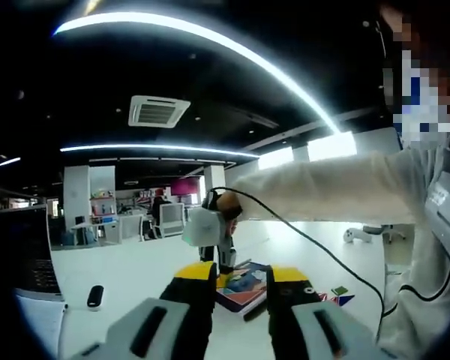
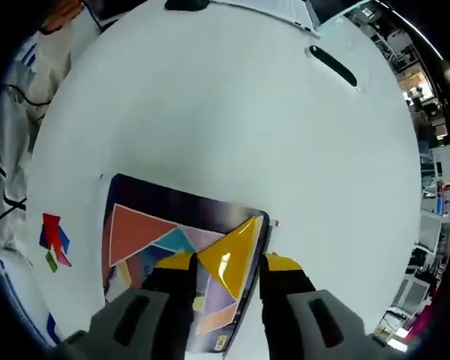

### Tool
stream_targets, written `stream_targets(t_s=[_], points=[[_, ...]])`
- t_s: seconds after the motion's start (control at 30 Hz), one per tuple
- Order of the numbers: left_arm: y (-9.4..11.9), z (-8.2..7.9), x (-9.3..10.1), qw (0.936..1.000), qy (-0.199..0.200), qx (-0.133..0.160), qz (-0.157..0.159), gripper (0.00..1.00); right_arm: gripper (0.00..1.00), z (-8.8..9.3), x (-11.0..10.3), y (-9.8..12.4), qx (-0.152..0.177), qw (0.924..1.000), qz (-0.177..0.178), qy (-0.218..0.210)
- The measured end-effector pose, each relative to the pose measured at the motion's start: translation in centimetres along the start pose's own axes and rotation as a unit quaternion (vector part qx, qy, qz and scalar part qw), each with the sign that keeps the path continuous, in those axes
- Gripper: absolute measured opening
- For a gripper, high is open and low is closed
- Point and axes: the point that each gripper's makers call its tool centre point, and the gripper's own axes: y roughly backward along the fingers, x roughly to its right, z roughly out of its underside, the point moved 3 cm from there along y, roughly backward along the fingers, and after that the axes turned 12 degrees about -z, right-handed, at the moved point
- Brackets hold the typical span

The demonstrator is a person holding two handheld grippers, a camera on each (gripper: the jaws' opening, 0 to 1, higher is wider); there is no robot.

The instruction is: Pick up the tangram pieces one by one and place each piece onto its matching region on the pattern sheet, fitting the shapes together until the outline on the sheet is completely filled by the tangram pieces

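The dark pattern sheet (image 2: pixel 172 199) lies on the white table, with an orange-red triangle (image 2: pixel 135 232), a teal piece (image 2: pixel 176 241) and other coloured pieces on it. My right gripper (image 2: pixel 226 264) is shut on a glossy yellow triangle (image 2: pixel 231 259), held just over the sheet's right edge. In the left gripper view that right gripper (image 1: pixel 225 264), in a person's hand, points down at the sheet (image 1: pixel 240 291). My left gripper (image 1: pixel 241 276) hangs open and empty, near the sheet's close edge. Loose red, blue and green pieces (image 2: pixel 52 238) lie left of the sheet.
A black oblong object (image 2: pixel 331 66) lies on the table far from the sheet, also seen as the small black object (image 1: pixel 95 296). A laptop (image 1: pixel 30 262) sits at the left. The person's sleeve and cable (image 1: pixel 322 187) cross above the loose pieces (image 1: pixel 337 295).
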Motion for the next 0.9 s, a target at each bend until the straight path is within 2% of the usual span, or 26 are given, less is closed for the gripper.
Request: stream_targets(t_s=[0.23, 0.33, 0.47, 0.7, 0.9], points=[[2.2, -0.1, -0.9, 0.9996, 0.008, 0.005, -0.025, 0.28, 0.35, 0.1, 0.8, 0.1, 0.008, 0.9992, -0.038, -0.010], [3.1, -0.2, -1.5, 0.9991, 0.014, 0.011, -0.039, 0.28, 0.35, 0.1, 1.3, 0.0, 0.009, 0.9990, -0.036, -0.024], [3.7, 0.0, -1.7, 0.9986, 0.021, 0.011, -0.047, 0.28, 0.35, 0.3, 1.2, 0.1, 0.023, 0.9987, -0.040, -0.021], [4.1, 0.1, -1.0, 0.9990, 0.020, 0.008, -0.039, 0.28, 0.30, 0.4, 1.3, 0.2, 0.060, 0.9973, -0.032, -0.029], [4.3, 0.1, -0.6, 0.9992, 0.022, 0.006, -0.035, 0.28, 0.30, 0.0, 1.2, 0.2, 0.055, 0.9976, -0.017, -0.039]])
